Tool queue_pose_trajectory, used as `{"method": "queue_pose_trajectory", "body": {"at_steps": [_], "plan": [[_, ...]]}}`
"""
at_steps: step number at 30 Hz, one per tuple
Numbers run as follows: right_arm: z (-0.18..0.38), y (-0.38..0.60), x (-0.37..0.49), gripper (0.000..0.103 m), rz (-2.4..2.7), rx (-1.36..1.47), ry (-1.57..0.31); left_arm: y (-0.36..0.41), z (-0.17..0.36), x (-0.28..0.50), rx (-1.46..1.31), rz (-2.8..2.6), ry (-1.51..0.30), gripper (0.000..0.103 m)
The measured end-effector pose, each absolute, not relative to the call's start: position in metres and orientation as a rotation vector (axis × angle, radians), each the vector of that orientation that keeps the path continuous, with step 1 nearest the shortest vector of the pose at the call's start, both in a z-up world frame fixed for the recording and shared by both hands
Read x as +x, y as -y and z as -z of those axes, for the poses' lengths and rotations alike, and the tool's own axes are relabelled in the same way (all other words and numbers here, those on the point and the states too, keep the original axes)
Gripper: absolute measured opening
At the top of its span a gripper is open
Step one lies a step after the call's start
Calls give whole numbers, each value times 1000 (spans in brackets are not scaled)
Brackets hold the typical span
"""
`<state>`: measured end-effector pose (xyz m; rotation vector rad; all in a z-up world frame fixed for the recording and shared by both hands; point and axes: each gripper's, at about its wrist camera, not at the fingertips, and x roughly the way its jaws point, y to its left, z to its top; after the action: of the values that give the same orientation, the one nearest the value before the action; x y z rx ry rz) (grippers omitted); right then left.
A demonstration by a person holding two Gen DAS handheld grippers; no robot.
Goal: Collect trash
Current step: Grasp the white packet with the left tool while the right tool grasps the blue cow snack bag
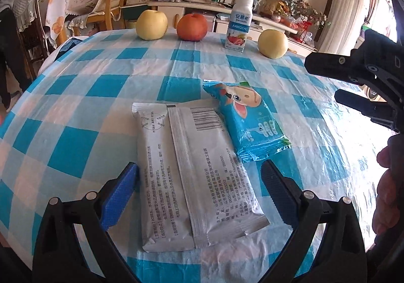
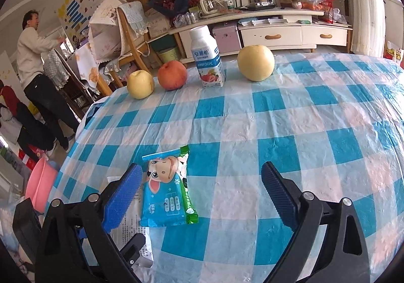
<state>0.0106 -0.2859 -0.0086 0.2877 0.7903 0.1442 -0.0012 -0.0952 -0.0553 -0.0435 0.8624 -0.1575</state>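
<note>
The worktop wears a blue-and-white checked plastic cloth and fills most of both views. On its near part lies a large silver-white wipes packet, printed side up with a barcode near its far end. Touching the packet's right edge, and angled slightly across it, is a smaller blue snack wrapper printed with a cartoon animal and edged in green.

The left hand-held gripper is held low over the worktop and points forward along it. Its blue-padded fingers are spread wide, one on each side of the silver-white packet; whether they touch it cannot be told.

The right hand-held gripper is also low and level, fingers wide apart. Its left finger is just beside the blue wrapper's left edge and its right finger is well clear over bare cloth. In the left view it enters from the right edge, with the person's hand below it.

Along the far edge stand a yellow pear, a red apple, a small yogurt-drink bottle and a second yellow pear.
</note>
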Motion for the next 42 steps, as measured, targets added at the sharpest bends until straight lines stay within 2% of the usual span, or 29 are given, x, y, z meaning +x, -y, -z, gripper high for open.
{"method": "queue_pose_trajectory", "body": {"at_steps": [14,21,31,42], "plan": [[27,262,30,94,-188,236,-875,91,61,11,23,175,-927,97],[37,244,37,94,-190,158,-901,78,59,14,11,186,-920,92],[48,236,45,94,-184,165,-905,64,59,20,24,208,-932,91],[59,209,52,94,-161,35,-894,43,60,28,50,191,-936,91]]}}
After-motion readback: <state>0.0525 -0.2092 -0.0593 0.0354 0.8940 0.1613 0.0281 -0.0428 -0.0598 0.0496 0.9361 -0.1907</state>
